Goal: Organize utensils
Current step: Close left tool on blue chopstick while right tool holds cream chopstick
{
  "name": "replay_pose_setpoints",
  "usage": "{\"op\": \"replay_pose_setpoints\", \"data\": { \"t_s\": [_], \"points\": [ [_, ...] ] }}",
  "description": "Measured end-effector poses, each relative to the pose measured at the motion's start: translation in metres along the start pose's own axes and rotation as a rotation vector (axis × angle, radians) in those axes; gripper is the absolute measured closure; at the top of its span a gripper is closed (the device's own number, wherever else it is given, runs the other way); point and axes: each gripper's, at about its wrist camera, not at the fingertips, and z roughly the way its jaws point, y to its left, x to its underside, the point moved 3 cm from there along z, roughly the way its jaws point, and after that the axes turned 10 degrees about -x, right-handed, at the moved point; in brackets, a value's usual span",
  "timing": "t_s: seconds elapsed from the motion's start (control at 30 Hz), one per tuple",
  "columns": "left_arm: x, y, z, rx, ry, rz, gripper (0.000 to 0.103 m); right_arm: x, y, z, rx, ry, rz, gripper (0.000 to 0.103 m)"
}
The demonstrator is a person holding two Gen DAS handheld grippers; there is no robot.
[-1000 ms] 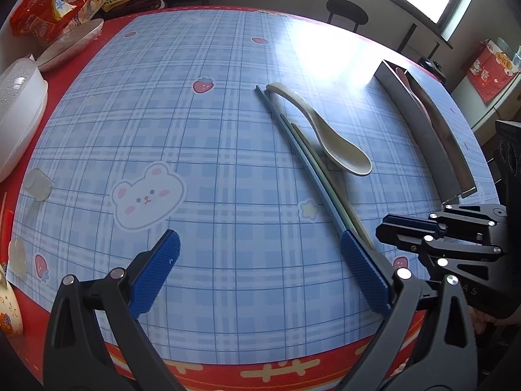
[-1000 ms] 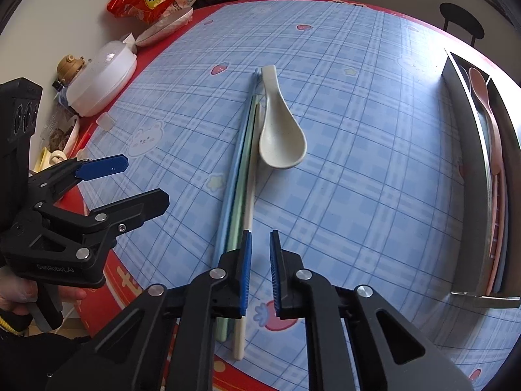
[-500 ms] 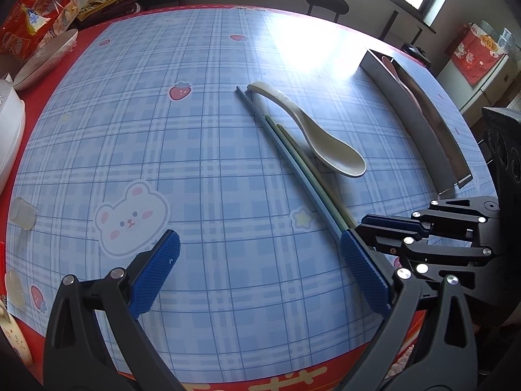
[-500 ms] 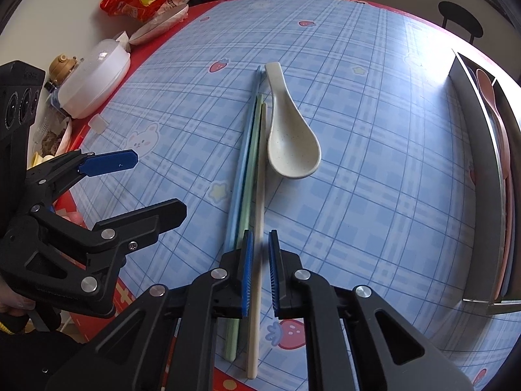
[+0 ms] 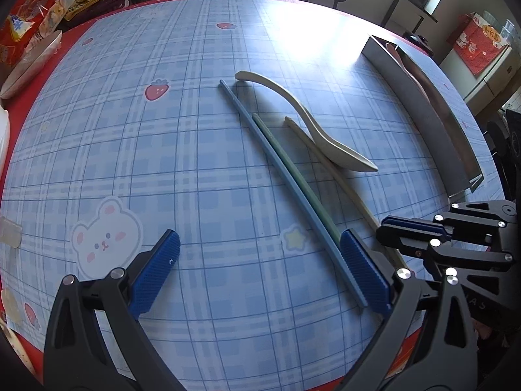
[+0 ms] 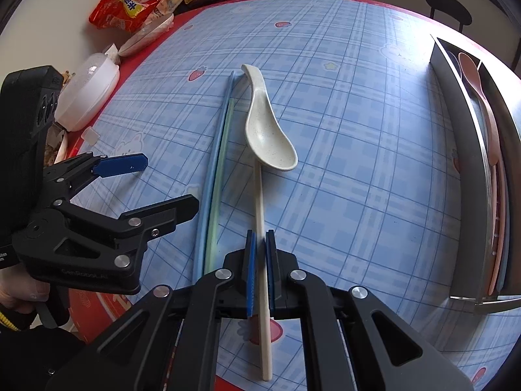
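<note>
The right hand-held gripper (image 6: 259, 270) is clamped on the cream chopstick (image 6: 259, 202) near its butt end, presumably to carry it from the bench (image 6: 358, 130) to the metal tray (image 6: 469, 150), while the left hand-held gripper (image 5: 260, 270) waits wide open beside the blue chopstick (image 5: 286, 189).

blue plaid table (image 5: 195, 163) bearing three chopsticks (image 5: 293, 189), a pale spoon (image 6: 267, 130) and a steel tray (image 6: 462, 150)
</note>
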Motion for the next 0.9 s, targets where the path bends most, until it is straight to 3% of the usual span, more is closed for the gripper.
{"op": "replay_pose_setpoints", "data": {
  "t_s": [0.23, 0.9],
  "points": [
    [-0.007, -0.011, 0.008, -0.083, -0.006, 0.046, 0.005, 0.001, -0.002, -0.002, -0.018, -0.001, 0.003, 0.096],
    [-0.014, -0.009, 0.015, -0.085, 0.035, 0.041, 0.004, 0.002, -0.004, -0.003, -0.039, -0.003, 0.019, 0.096]
  ]
}}
